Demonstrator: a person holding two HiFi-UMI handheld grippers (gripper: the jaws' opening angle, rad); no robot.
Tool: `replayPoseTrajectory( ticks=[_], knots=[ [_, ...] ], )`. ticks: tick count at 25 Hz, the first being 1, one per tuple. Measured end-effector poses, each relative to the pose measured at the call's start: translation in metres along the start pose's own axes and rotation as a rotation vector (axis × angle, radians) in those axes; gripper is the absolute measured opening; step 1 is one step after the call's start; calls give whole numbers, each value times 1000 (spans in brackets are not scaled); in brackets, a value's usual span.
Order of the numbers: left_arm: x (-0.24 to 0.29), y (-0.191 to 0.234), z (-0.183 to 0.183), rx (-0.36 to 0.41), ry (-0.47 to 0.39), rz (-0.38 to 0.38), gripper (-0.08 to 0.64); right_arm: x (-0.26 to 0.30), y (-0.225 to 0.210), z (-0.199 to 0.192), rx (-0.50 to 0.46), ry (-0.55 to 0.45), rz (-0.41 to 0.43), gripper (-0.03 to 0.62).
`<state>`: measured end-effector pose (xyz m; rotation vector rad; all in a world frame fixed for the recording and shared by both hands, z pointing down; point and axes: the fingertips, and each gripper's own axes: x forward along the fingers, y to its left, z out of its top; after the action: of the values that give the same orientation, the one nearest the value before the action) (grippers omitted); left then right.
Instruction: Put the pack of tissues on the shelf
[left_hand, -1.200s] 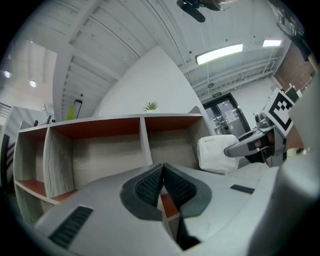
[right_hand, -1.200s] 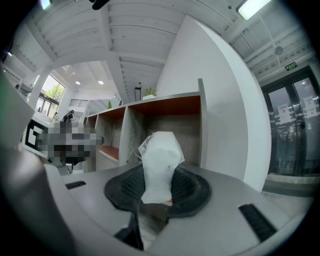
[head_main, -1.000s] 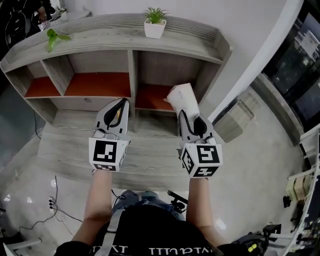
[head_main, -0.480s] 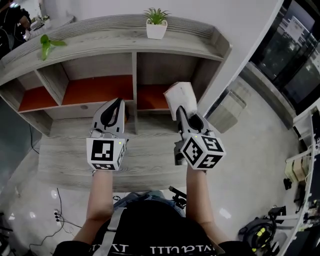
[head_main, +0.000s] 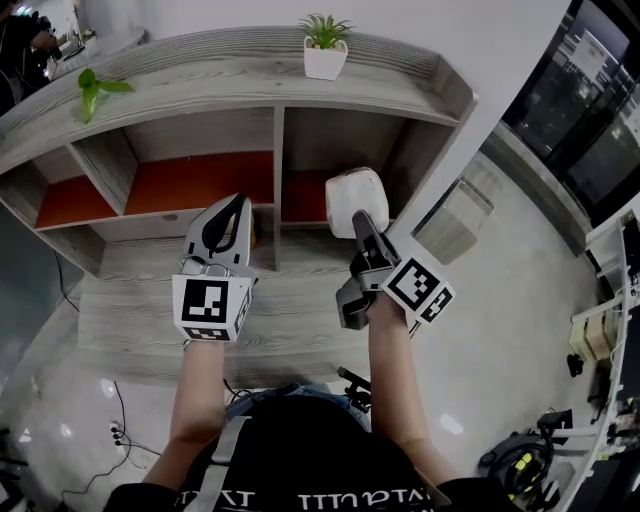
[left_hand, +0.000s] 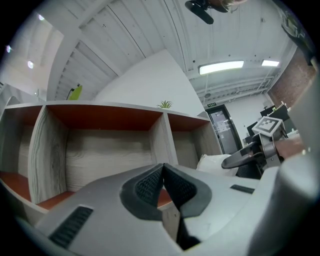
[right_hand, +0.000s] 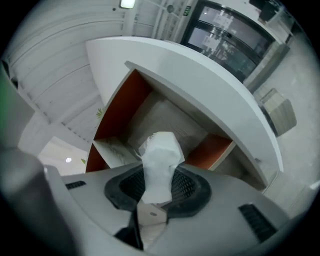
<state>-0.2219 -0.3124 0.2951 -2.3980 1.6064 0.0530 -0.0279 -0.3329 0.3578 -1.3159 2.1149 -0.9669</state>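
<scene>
The white pack of tissues (head_main: 352, 200) is pinched in my right gripper (head_main: 361, 222), which is shut on it and rolled onto its side. It hangs just in front of the right-hand compartment of the grey wooden shelf (head_main: 276, 150), over that compartment's orange floor. In the right gripper view the pack (right_hand: 160, 160) sticks out between the pads of the gripper (right_hand: 159, 176), with the tilted shelf (right_hand: 167, 112) behind. My left gripper (head_main: 238, 204) is shut and empty, level in front of the middle divider. In the left gripper view its gripper (left_hand: 163, 168) has touching tips, and the pack (left_hand: 211, 162) shows at right.
A potted plant (head_main: 326, 48) and a green leafy sprig (head_main: 96, 87) stand on the shelf top. A low wooden platform (head_main: 130, 315) runs under the shelf. A grey ribbed unit (head_main: 456, 222) sits by the white wall at right. Cables (head_main: 110, 405) lie on the floor.
My right gripper has rolled onto its side, turning the pack with it, and sunk slightly toward the right compartment. The left gripper has shifted only a little.
</scene>
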Motion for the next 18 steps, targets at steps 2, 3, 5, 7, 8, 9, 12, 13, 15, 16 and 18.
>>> replayPoseTrajectory(
  ticks=[2,3,5,7,8,9,12,13,15,16,18],
  knots=[
    [1,1,-2,2,2,0,12,5,-3,-4,97,-2,34,117],
    [2,1,-2,3,1,-1,12,8,-4,-6,137,-1,46,117],
    [3,2,-3,8,2,-1,12,13,-9,-11,206,5,56,117],
    [3,5,-4,7,2,4,12,19,-16,-16,266,10,52,116],
    [4,6,-4,6,1,8,12,23,-20,-18,300,8,58,116],
    [4,8,-4,5,-1,12,12,27,-23,-20,336,4,66,115],
    [5,13,-5,2,-2,25,12,36,-34,-27,446,-7,78,110],
    [5,15,-7,1,0,30,12,37,-38,-30,476,-6,70,110],
    [5,20,-9,-3,4,43,12,39,-47,-37,519,0,46,110],
    [5,22,-10,-6,5,48,12,40,-51,-40,538,-2,40,110],
    [5,25,-12,-7,10,53,12,43,-56,-41,573,-18,40,110]
  ],
)
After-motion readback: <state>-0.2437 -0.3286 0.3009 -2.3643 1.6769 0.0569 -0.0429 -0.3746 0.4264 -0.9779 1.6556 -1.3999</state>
